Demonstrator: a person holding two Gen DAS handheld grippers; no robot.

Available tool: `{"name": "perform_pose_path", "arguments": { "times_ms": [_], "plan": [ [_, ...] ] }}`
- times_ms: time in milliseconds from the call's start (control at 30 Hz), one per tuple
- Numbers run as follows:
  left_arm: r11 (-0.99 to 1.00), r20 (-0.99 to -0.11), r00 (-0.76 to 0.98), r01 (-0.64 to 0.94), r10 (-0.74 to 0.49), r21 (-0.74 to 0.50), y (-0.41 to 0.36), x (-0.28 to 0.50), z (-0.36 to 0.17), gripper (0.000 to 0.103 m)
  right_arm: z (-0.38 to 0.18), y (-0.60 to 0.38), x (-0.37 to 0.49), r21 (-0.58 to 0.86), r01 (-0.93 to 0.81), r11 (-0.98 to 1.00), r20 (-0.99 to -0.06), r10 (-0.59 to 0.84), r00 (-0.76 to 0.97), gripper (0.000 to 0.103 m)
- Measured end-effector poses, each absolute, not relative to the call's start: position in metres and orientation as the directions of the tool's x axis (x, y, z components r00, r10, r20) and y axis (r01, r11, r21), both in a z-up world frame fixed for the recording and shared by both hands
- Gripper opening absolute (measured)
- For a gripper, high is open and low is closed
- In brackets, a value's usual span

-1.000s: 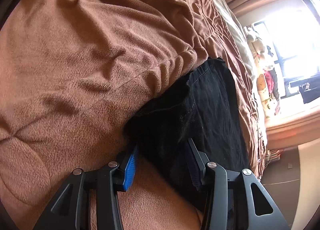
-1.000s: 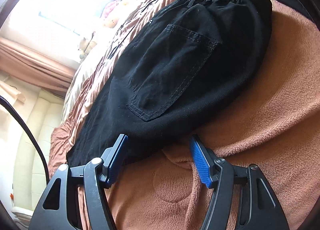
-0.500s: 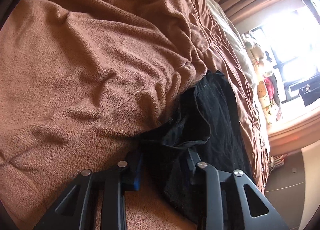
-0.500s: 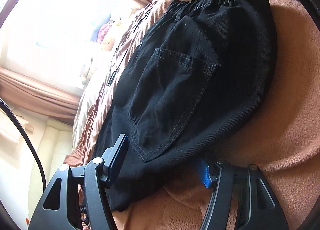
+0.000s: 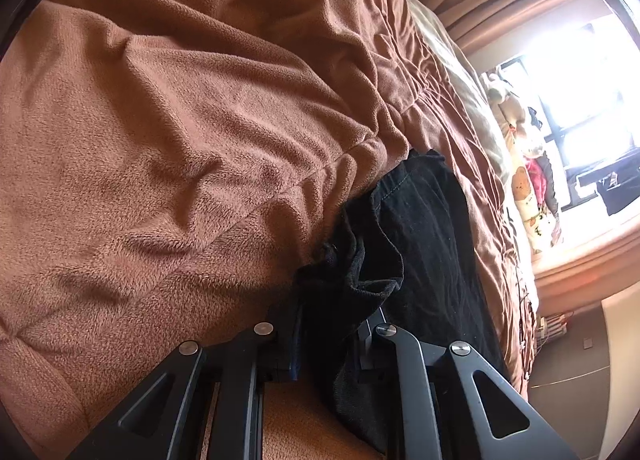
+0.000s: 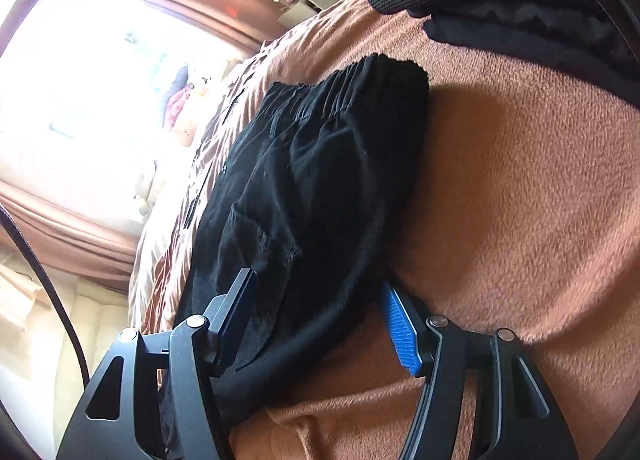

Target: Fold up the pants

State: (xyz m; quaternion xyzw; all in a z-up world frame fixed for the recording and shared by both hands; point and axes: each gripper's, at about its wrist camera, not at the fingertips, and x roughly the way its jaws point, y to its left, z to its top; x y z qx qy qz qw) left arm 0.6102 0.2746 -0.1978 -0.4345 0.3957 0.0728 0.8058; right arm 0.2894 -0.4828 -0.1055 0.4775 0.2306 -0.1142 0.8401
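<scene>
Left wrist view: left hand-held gripper pinches bunched pants, pads hidden by cloth.

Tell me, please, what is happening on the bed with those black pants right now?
A person with a handheld gripper in each hand is folding black pants on a brown blanket. The left gripper is shut on a bunched edge of the fabric. The right gripper is open, its fingers straddling the edge of the pants near the back pocket, with the blue pad of one finger against the blanket. The elastic waistband lies at the far end. No fold is finished yet.
</scene>
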Motion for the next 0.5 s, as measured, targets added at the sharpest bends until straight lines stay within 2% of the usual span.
{"name": "perform_pose_path", "arguments": {
  "times_ms": [233,333,400,467,500],
  "plan": [
    [0.589,-0.699,0.674,-0.472,-0.239,-0.656,0.275,0.608,-0.205,0.022,-0.105,-0.503,0.314,0.756,0.415,0.507,-0.483,0.004,0.875,0.060],
    [0.554,-0.691,0.679,-0.486,-0.248,-0.676,0.272,0.604,-0.210,0.022,-0.111,-0.509,0.318,0.782,0.382,0.492,-0.446,0.014,0.895,0.058],
    [0.571,-0.707,0.668,-0.494,-0.233,-0.655,0.269,0.605,-0.206,0.021,-0.113,-0.514,0.327,0.789,0.371,0.490,-0.442,0.031,0.897,0.030],
    [0.595,-0.717,0.664,-0.493,-0.214,-0.635,0.267,0.608,-0.197,0.015,-0.117,-0.519,0.324,0.812,0.348,0.469,-0.423,0.061,0.904,0.015],
    [0.596,-0.715,0.668,-0.494,-0.206,-0.633,0.268,0.608,-0.193,0.015,-0.113,-0.519,0.322,0.811,0.341,0.475,-0.415,0.057,0.908,0.012]
  ]
}}
